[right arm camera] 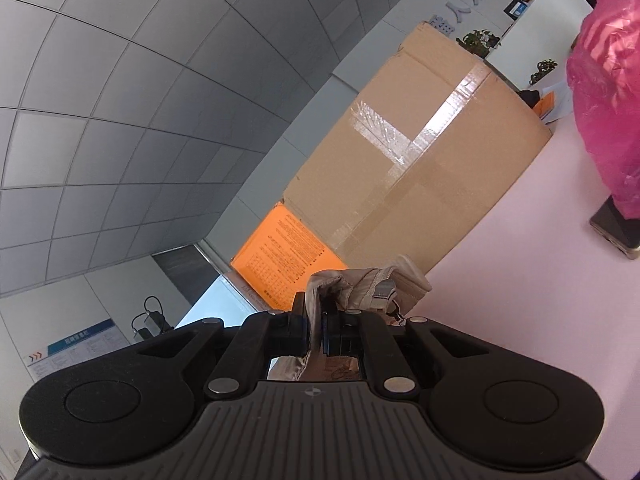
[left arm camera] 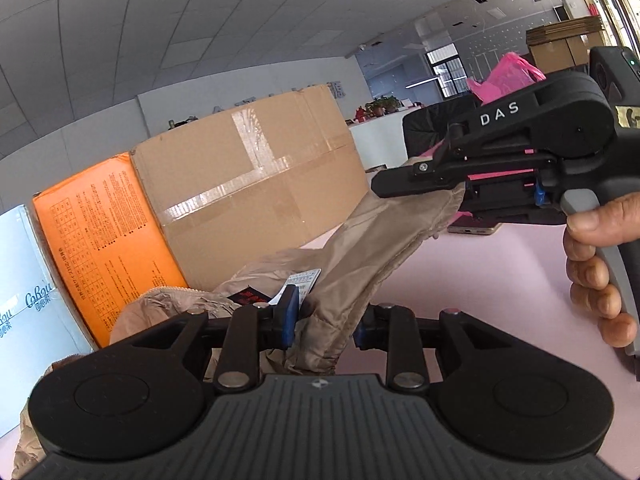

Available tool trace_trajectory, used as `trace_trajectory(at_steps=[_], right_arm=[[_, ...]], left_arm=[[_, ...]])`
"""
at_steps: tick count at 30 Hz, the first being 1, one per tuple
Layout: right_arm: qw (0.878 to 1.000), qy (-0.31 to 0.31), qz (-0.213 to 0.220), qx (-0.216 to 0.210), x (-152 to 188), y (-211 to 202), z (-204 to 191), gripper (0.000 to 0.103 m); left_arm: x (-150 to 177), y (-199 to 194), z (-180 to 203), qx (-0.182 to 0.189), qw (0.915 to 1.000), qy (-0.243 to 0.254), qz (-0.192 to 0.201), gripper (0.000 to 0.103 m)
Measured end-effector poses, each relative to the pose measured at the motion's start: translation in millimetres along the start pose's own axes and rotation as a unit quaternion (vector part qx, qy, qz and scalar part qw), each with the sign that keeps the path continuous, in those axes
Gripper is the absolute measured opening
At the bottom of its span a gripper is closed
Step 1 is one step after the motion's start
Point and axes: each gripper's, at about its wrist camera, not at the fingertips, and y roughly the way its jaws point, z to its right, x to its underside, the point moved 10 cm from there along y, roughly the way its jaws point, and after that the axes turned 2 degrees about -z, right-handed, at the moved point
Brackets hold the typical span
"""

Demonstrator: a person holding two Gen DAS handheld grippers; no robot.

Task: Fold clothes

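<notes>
A beige padded garment (left arm camera: 360,240) hangs stretched between my two grippers above the pink table (left arm camera: 500,280). My left gripper (left arm camera: 326,320) is shut on a bunched fold of it, with a white label and a dark tag beside the blue pads. My right gripper (right arm camera: 316,332) is shut on another edge of the garment (right arm camera: 360,284). The right gripper also shows in the left wrist view (left arm camera: 432,184), raised at the right and pinching the garment's upper end, with a hand on its grey trigger.
A large taped cardboard box (left arm camera: 256,184) stands behind the garment, with an orange box (left arm camera: 104,240) and a white box (left arm camera: 24,312) to its left. A pink plastic bag (right arm camera: 608,92) and a phone (right arm camera: 618,232) lie on the table at the right.
</notes>
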Motion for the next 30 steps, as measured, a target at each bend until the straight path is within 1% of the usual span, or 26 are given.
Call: trace_trajectory(at_steps=[2, 4, 7, 9, 11, 15, 18, 21, 26, 28, 30], right_arm=[[1.000, 0.021, 0.001, 0.015, 4, -11, 12, 0.007], [0.999, 0.039, 0.006, 0.016, 2, -20, 17, 0.007], [0.999, 0.026, -0.001, 0.032, 3, -28, 16, 0.008], [0.999, 0.021, -0.004, 0.043, 4, -32, 16, 0.009], [0.999, 0.019, -0.003, 0.050, 4, -36, 18, 0.009], [0.998, 0.019, 0.002, 0.065, 0, -43, 24, 0.009], [0.997, 0.029, 0.005, 0.075, -2, -48, 30, 0.009], [0.996, 0.041, 0.011, 0.078, -3, -51, 36, 0.009], [0.995, 0.049, 0.026, 0.083, -6, -59, 41, 0.010], [0.994, 0.049, 0.034, 0.090, -8, -64, 42, 0.017], [0.993, 0.047, 0.039, 0.096, -10, -70, 42, 0.020]], left_arm=[[3, 2, 7, 0.025, 0.9996, -0.003, -0.016, 0.027], [7, 4, 14, 0.049, 0.9978, -0.010, -0.043, 0.029], [14, 8, 26, 0.081, 0.9927, -0.026, -0.085, 0.030], [16, 9, 34, 0.096, 0.9890, -0.041, -0.104, 0.031], [18, 8, 41, 0.108, 0.9860, -0.051, -0.116, 0.037], [19, 5, 57, 0.132, 0.9800, -0.061, -0.136, 0.053], [19, 3, 63, 0.149, 0.9768, -0.065, -0.140, 0.059], [19, -1, 65, 0.156, 0.9757, -0.064, -0.140, 0.060], [16, -7, 65, 0.180, 0.9712, -0.081, -0.134, 0.063], [17, -9, 64, 0.191, 0.9690, -0.087, -0.130, 0.071], [17, -12, 65, 0.195, 0.9687, -0.086, -0.127, 0.075]])
